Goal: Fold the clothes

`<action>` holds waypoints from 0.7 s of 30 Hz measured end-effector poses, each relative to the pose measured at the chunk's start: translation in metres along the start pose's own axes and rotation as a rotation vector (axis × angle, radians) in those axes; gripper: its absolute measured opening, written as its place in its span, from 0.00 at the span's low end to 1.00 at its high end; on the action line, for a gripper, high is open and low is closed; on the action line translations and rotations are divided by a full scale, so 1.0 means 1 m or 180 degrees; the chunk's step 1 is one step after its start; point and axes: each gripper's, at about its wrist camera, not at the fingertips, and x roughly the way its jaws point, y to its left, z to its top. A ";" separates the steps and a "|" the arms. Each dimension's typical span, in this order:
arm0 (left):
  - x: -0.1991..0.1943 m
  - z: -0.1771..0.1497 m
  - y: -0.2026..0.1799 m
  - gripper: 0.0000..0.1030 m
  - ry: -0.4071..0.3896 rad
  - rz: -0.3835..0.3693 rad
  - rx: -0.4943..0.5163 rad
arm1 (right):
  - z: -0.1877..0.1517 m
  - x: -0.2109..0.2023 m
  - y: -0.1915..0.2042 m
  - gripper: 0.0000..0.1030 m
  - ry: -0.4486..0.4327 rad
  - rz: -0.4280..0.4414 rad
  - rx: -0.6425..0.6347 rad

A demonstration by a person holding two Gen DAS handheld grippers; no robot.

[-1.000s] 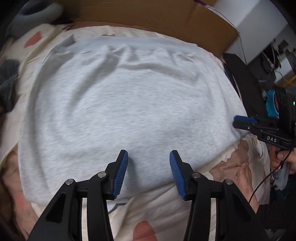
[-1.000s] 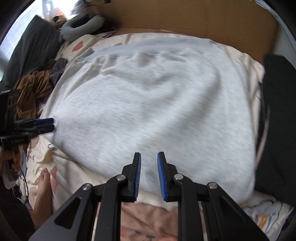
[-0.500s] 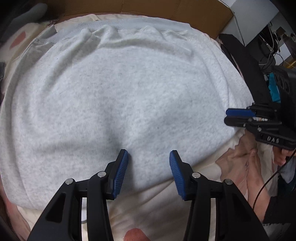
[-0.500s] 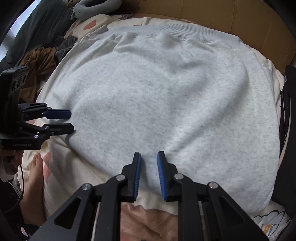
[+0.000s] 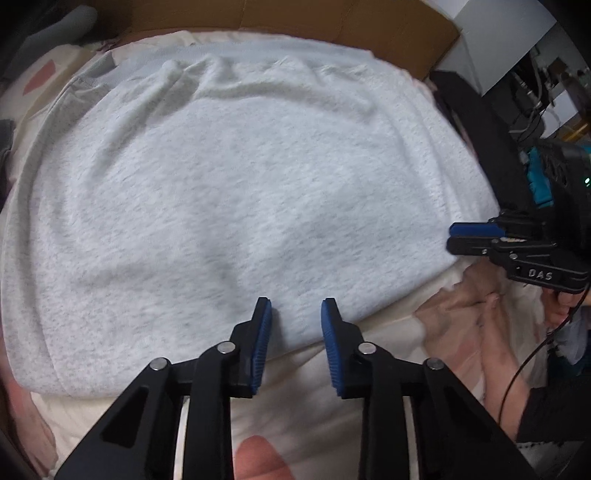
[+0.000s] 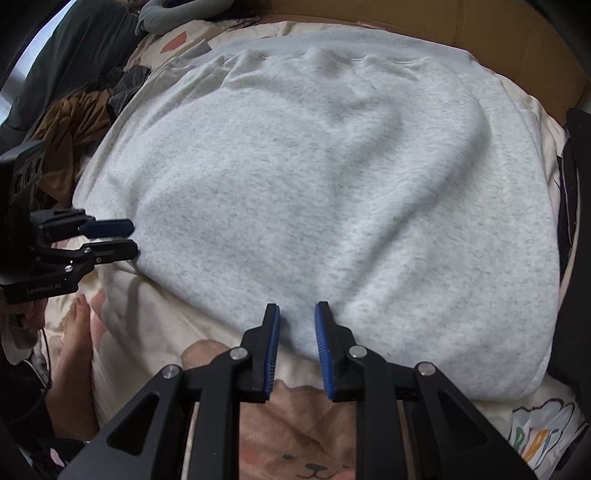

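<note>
A light grey sweatshirt (image 5: 240, 192) is lying spread over a bed sheet (image 5: 314, 398) printed with cartoon animals, its ribbed hem (image 6: 332, 44) running along the far side next to a brown cardboard sheet (image 5: 332, 18). No sleeves are showing, so it may already be partly folded; the views cannot settle that.

The left gripper (image 5: 295, 321) is hovering at the sweatshirt's near edge with its fingers spread and nothing between them. The right gripper (image 6: 296, 323) is hovering at the same near edge further along, its fingers parted by a narrower gap and also holding nothing.

What could go wrong: the fabric is thick and soft, so a pinch at this edge might be catching only the top layer, or the sheet beneath along with it, and a lift would then be dragging the bedding or pulling the layers apart. Two uneven grips would be skewing the fold.

No containers are in view. Loose dark and brown clothes (image 6: 74, 118) are lying heaped beside the bed, well apart from the sweatshirt.
</note>
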 end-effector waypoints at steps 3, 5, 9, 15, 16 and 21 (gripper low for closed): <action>0.000 0.006 -0.017 0.26 -0.0053 -0.0152 0.0136 | -0.001 -0.008 -0.005 0.16 -0.0023 -0.0003 0.0078; 0.007 0.011 -0.035 0.26 -0.0027 -0.0249 0.0227 | -0.003 -0.011 -0.012 0.16 -0.0037 -0.0022 0.0165; 0.025 0.017 -0.066 0.26 0.0043 -0.0417 0.0486 | -0.008 -0.006 -0.025 0.16 0.0028 -0.0024 0.0330; 0.048 0.027 -0.086 0.26 0.0159 -0.0404 0.0748 | -0.009 0.004 -0.024 0.16 0.0087 -0.0057 0.0339; 0.053 0.026 -0.084 0.26 0.0205 -0.0386 0.0727 | -0.009 0.003 -0.025 0.16 0.0082 -0.0043 0.0356; 0.062 0.018 -0.068 0.19 0.0252 -0.0424 0.0466 | -0.006 -0.013 -0.031 0.13 -0.0092 -0.0009 0.0426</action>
